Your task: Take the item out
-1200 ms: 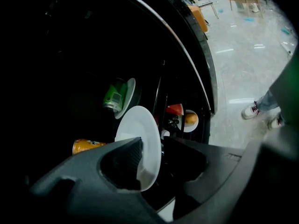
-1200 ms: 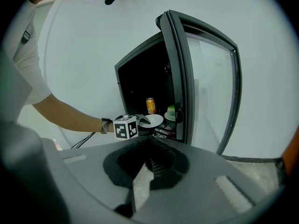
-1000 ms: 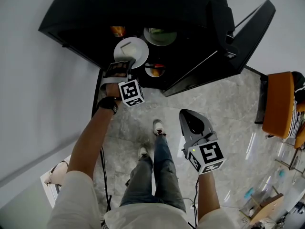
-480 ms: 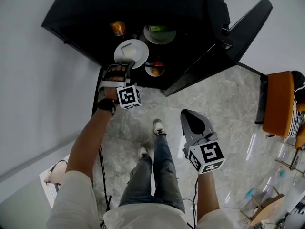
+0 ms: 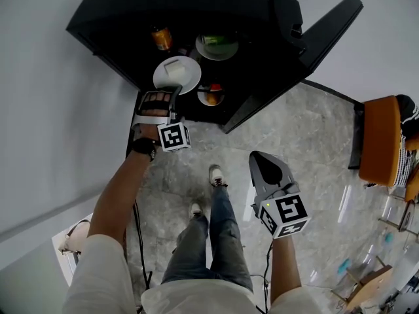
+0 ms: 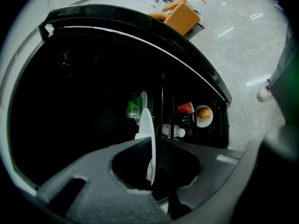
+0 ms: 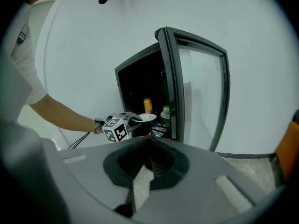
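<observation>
The left gripper has just been closing its jaws, and now they're nearly together with the near rim of a white plate nipped between the pads. In the left gripper view the plate runs edge-on straight out ahead of the left gripper, its far part hanging at the mouth of the open fridge. A small white block lies on the plate, ahead of the fingertips and apparently loose.

The right gripper hangs well back from the fridge. Its jaws are closed on each other at the tips with nothing between them, as the right gripper view shows.

From where I stand that plate looks stiff and smooth, likely glazed — slippery for a thin pinch, and breakable if it drops onto the stone floor. It's probably not heavy, but all its weight sits beyond the jaws, so it'll want to droop or twist about the pinched spot. A deeper bite across the rim would hold better than the very lip. I'd keep it level coming out — a tilt could send the block sliding off, and the far edge might clip the can just beyond it.
</observation>
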Available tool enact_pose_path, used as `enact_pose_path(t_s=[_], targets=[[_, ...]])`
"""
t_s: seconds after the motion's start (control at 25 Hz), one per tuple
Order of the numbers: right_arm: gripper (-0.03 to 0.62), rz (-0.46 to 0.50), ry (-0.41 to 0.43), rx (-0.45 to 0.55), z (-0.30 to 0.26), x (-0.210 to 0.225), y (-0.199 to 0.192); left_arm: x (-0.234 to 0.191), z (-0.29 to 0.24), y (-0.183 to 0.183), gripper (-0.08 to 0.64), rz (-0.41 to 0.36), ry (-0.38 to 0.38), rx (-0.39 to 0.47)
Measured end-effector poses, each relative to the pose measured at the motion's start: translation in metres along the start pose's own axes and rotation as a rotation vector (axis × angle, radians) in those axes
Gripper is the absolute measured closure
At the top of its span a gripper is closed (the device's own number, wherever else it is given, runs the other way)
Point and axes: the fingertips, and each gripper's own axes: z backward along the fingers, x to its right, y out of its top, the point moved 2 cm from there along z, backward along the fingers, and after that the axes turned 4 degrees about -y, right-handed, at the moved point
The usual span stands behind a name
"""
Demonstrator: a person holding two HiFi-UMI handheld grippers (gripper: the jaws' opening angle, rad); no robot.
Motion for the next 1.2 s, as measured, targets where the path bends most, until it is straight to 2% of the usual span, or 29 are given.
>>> enact_pose_path(t_s=[0.4,0.52,0.64,0.92,1.2], targets=[[0.584,0.019,-0.017,0.07,0.031,-0.012,0.031,-0.034,0.057,0.003,0.543,-0.007,0.049,0.027],[0.584,0.081,-0.042,0.095,0.039,-0.016,0.053,-0.053,0.082,0.002,0.543,0.003,0.053,0.04],[0.584,0.126,-0.052,0.123,0.048,-0.025,0.076,-0.073,0.111,-0.001,0.543,0.006,0.062,0.044],[0.584,0.159,-0.045,0.194,0.077,-0.054,0.126,-0.118,0.188,-0.009,0.543,0.007,0.09,0.022],[0.584,0.202,-0.044,0.243,0.116,-0.083,0.165,-0.136,0.27,-0.001,0.543,-0.021,0.061,0.046]])
